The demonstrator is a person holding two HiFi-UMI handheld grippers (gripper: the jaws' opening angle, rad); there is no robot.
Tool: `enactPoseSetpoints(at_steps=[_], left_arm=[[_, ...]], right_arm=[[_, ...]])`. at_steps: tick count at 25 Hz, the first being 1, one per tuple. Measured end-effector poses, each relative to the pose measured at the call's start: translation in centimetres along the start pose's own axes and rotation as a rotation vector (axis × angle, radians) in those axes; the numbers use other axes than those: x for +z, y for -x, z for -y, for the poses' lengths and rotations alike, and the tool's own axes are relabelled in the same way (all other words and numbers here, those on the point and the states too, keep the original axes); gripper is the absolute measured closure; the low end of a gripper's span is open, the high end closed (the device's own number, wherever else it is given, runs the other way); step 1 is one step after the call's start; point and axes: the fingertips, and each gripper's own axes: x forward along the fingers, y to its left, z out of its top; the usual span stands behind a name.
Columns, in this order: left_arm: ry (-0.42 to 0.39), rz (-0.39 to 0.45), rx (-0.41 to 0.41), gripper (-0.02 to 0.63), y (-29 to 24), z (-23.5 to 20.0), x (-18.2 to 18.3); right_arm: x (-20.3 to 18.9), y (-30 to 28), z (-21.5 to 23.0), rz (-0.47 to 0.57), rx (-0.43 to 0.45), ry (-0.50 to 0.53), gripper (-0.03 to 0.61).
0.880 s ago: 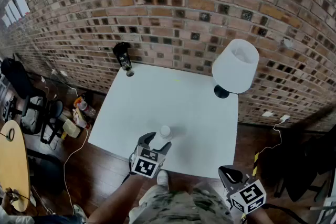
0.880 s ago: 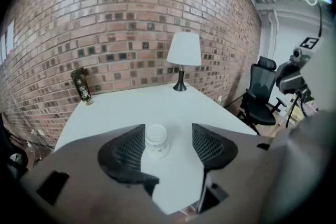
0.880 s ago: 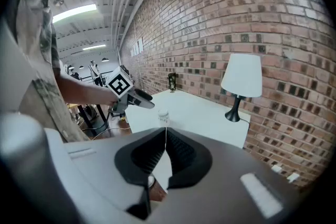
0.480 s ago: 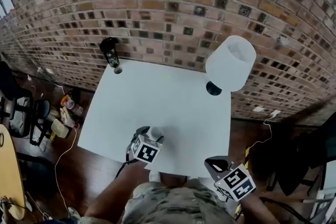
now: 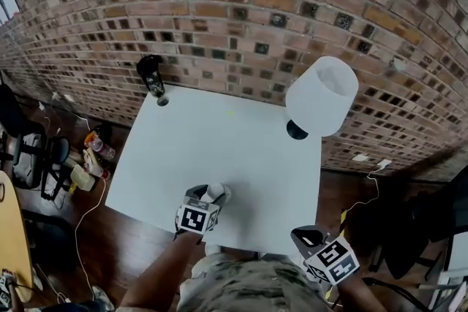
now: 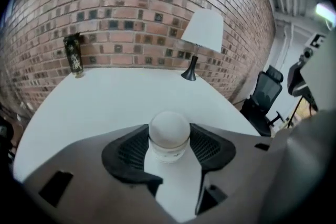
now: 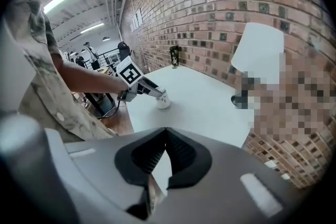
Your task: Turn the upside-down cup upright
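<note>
My left gripper [image 5: 208,195] has its black ribbed jaws pinching a small whitish translucent plastic cup [image 6: 168,137], one pad against each side of it. In the left gripper view the cup's closed, rounded base faces up and toward the camera, with the clear body below it, so it is not upright. From the head view the cup sits at about 6 o'clock on the white rectangular table [image 5: 219,135], close to the near edge; I cannot tell whether its rim touches the tabletop. The right gripper view shows the same cup at the tip of the left gripper, low against the table surface. My right gripper [image 7: 166,140] has its jaws pressed together with nothing between them. In the head view it hangs at about 5 o'clock, off the table's near right corner and well apart from the cup. A lamp with a white shade and black base [image 5: 320,97] stands at about 2 o'clock on the table's far right corner. A dark patterned bottle [image 5: 152,77] stands upright at about 11 o'clock on the far left corner, against the red brick wall [image 5: 241,4]. A black office chair [image 6: 265,98] shows at 3 o'clock in the left gripper view.
</note>
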Motion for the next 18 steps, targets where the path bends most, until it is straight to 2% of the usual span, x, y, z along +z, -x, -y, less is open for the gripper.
enactPoseSetpoints(at_steps=[5, 9, 11, 14, 16, 18], left_arm=[[0.272, 0.107, -0.099, 0.362, 1.1, -1.7, 0.2], [0.393, 0.154, -0.159, 0.362, 1.9, -3.3, -0.2], [0.400, 0.160, -0.177, 0.362, 2.2, -3.9, -0.6], [0.358, 0.154, -0.188, 0.360, 2.6, -4.8, -1.5], [0.311, 0.135, -0.188, 0.360, 2.7, -5.3, -2.5], [0.231, 0.091, -0.172, 0.362, 2.4, -5.7, -3.8]], right_arm=[[0.7, -1.1, -0.2, -0.002, 0.023, 0.012, 0.575], [1.7, -1.8, -0.6, -0.013, 0.029, 0.036, 0.575], [1.9, -2.2, -0.8, -0.015, 0.030, 0.036, 0.575], [2.2, -2.6, -1.2, -0.025, 0.034, 0.039, 0.575], [2.5, -2.9, -1.4, -0.031, 0.032, 0.043, 0.575], [2.9, -3.2, -1.6, -0.034, 0.031, 0.044, 0.575]])
